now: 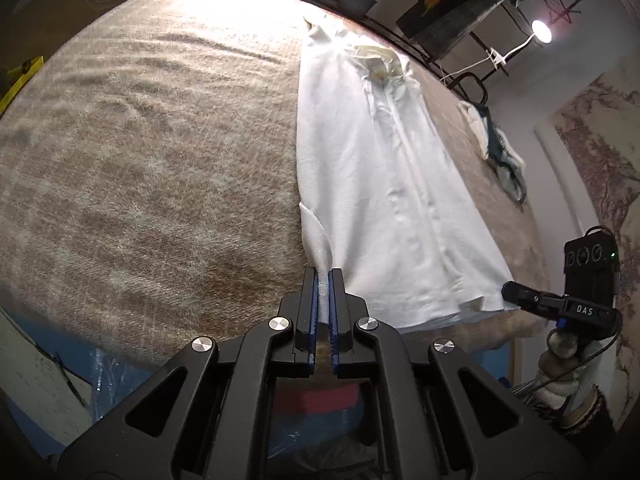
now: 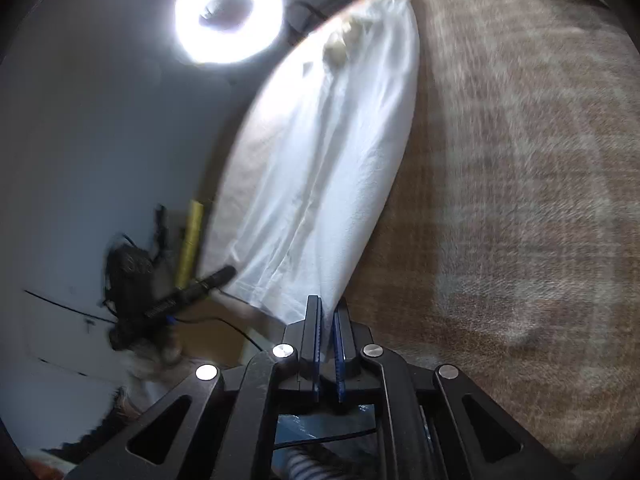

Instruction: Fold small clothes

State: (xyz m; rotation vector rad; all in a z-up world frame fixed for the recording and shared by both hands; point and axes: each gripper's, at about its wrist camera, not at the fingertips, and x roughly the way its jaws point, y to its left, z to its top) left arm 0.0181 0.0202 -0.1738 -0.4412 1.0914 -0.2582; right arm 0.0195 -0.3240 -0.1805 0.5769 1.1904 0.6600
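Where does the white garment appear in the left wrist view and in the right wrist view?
Left wrist view: the white garment lies right of centre, running from the top down to the left tool, shut on its near corner.
Right wrist view: it lies left of centre, running down to the right tool, shut on its other near corner.
Shared landmark: the brown blanket under it.

White garment (image 1: 380, 184) smooth matt cloth; table cover (image 1: 152, 168) rough woven fabric.

A glaring ring light (image 2: 229, 12) washes out nearby detail; fisheye edges bend darkly.
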